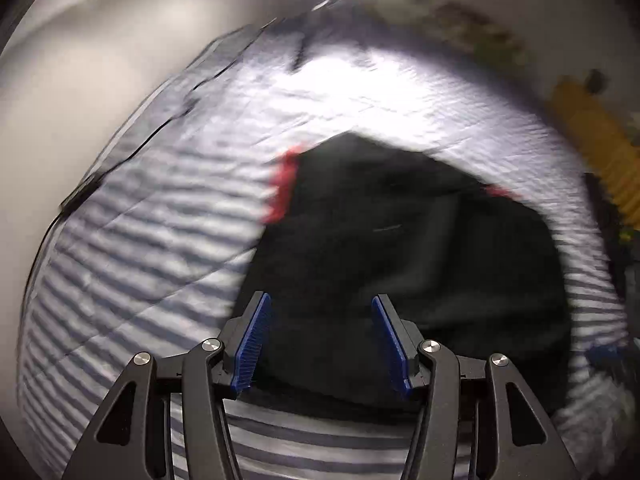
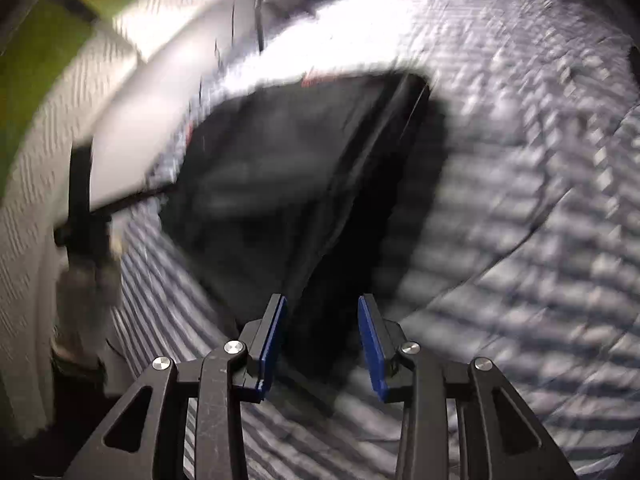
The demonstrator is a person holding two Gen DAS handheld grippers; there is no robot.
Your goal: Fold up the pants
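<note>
Left wrist view: my left gripper hangs with its blue pads parted and nothing between them, tilted down over the black, soft fabric pants. The pants lie as a dark, roughly rectangular slab on the grey-and-white striped quilted bedspread, centre to right of this view, near edge just past my fingertips. A red trim shows at their far left corner. The frame is smeared with blur, so fine creases cannot be read.

Right wrist view: my right gripper is also parted and empty. Below and beyond its pads, a raised ridge of the black cloth runs away toward the far right corner; whether it is a fold line or a seam I cannot tell.

Handling, as I judge it: light, limp cloth with no stiffness, so it will sag and drag from any single pinch. It looks matte rather than slick, and nothing about it seems fragile. The bedspread beneath is soft too, so a deep bite risks catching it along with the pants. The best holds look like the two near corners, one per gripper, pinching all layers at the edge.
</note>
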